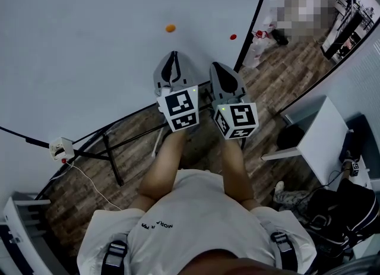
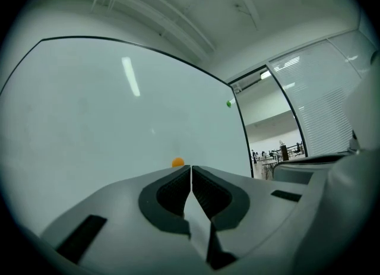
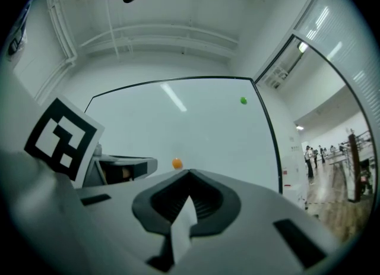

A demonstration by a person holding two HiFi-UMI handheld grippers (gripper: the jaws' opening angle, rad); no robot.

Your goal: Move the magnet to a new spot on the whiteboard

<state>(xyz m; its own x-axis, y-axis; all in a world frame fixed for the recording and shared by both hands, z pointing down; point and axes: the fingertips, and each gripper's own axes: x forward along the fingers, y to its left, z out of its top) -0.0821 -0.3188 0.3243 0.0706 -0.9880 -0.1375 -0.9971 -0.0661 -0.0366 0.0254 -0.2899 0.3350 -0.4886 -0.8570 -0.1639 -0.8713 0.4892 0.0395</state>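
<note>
The orange magnet reads as a small round button, so I can make out no long axis and no heading on it. It sits flat against the whiteboard with its face turned out toward the grippers. It is plain orange with no marking that I can see, and it is too small for me to judge its thickness. On the whiteboard it sits right of centre, well in from the black right edge, with a red magnet nearer that edge. My left gripper and right gripper are side by side in front of the whiteboard's lower part, below the orange magnet and clear of it. Both have their jaws pressed together and hold nothing. In the left gripper view the orange magnet peeks just over the closed jaw tips, its lower rim clipped by them. A green magnet shows higher on the whiteboard by the right edge. The head view cuts off the top of the whiteboard.
</note>
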